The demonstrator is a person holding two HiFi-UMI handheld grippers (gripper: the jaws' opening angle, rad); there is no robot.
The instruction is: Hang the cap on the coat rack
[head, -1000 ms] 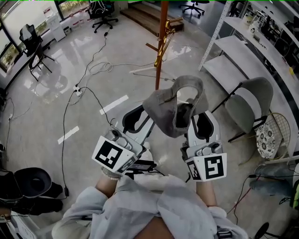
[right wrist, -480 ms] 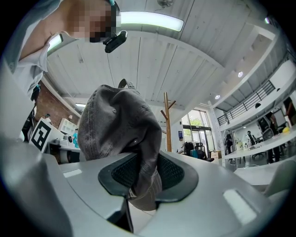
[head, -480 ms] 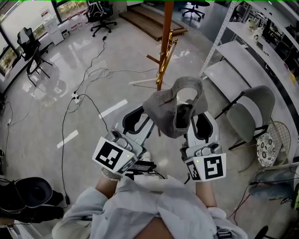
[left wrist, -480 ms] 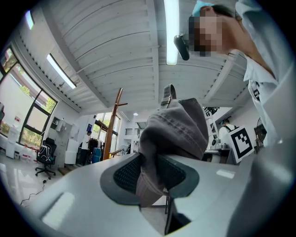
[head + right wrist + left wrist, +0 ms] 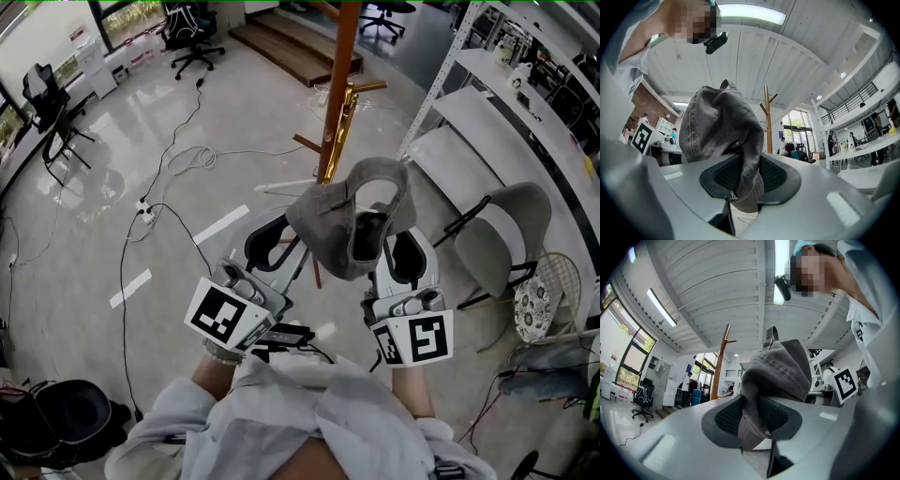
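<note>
The glossy pale floor (image 5: pixel 187 141) fills most of the head view, with white tape strips on it and wooden steps (image 5: pixel 291 47) at its far edge. A white metal shelving unit (image 5: pixel 487 103) runs along the floor's right edge. The coat rack (image 5: pixel 342 84) (image 5: pixel 723 357) (image 5: pixel 767 122), a brown wooden pole with short angled pegs, stands near the middle of the far half of the floor. A brass-coloured piece hangs along its side.

A grey folding chair (image 5: pixel 511 225) stands just in front of the shelving. Black office chairs sit at the far edge (image 5: pixel 187 33) and the left edge (image 5: pixel 47 103). Black cables (image 5: pixel 173 211) trail across the floor between them.

The person's pale grey top (image 5: pixel 309 412) fills the near edge.

The left gripper (image 5: pixel 279 242) (image 5: pixel 752 416) and the right gripper (image 5: pixel 398 251) (image 5: pixel 747 176) point forward side by side, each with its marker cube nearest the person.

The cap (image 5: pixel 352 220) (image 5: pixel 780 371) (image 5: pixel 719 126), grey cloth with stitched seams, hangs in the air between the two grippers, on the near side of the coat rack and apart from it. It is opening-up, with its back strap arching toward the pole.

The left gripper's jaws are closed on a fold of the cap's left edge. The right gripper's jaws pinch the cloth of its right edge.
</note>
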